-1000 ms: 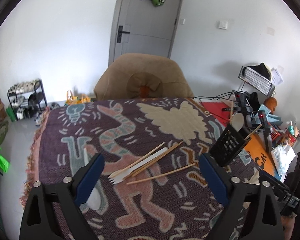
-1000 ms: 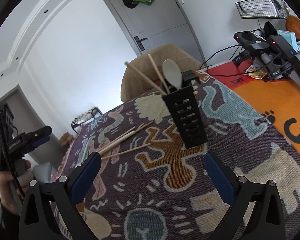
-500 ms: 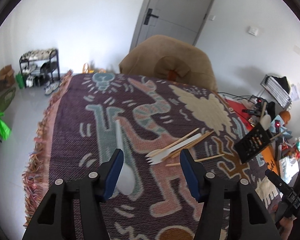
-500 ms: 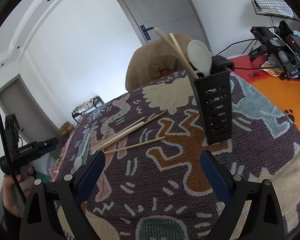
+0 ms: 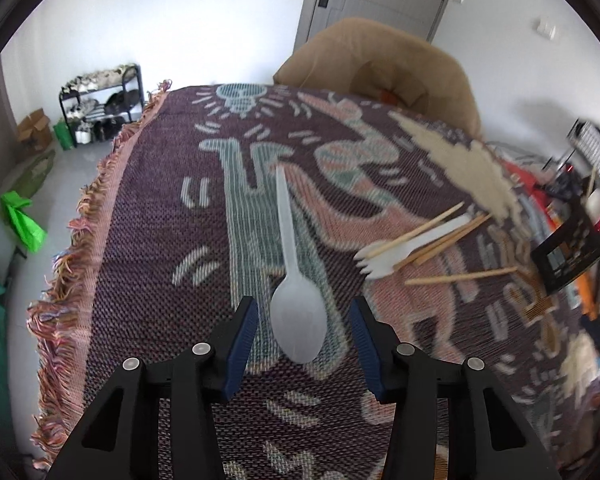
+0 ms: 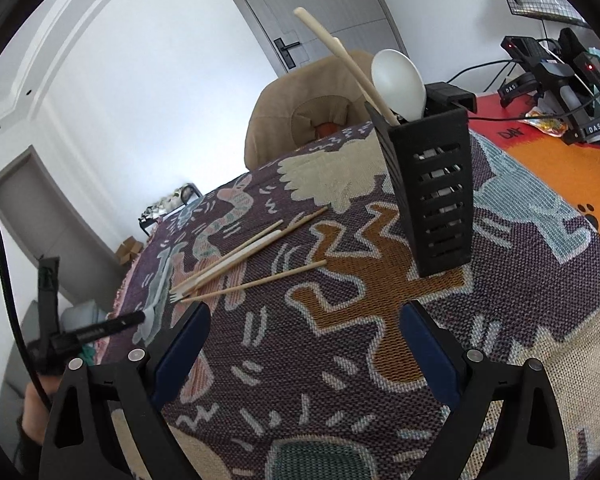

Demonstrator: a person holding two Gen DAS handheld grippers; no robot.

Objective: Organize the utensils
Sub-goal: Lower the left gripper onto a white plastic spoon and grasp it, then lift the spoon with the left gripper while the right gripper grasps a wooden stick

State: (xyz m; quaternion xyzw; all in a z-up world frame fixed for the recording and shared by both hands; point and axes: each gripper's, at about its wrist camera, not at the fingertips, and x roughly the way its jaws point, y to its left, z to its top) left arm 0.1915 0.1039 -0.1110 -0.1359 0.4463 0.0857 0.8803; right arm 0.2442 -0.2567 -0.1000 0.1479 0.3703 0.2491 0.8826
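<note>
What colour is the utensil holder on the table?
Black, with slotted sides. The holder shows best in the right wrist view.

- Left gripper (image 5: pixel 303 334) is low over the patterned woven cloth (image 5: pixel 160 208), jaws just been closing in, blue pads either side of the translucent plastic spoon (image 5: pixel 294 280).
- Spoon bowl sits between the pads, a gap showing on both sides; handle points away.
- Off to the right: a white plastic fork (image 5: pixel 412 246) among wooden chopsticks (image 5: pixel 460 278).
- Black slotted utensil holder (image 5: pixel 570 258) at the far right, blurred.
</note>
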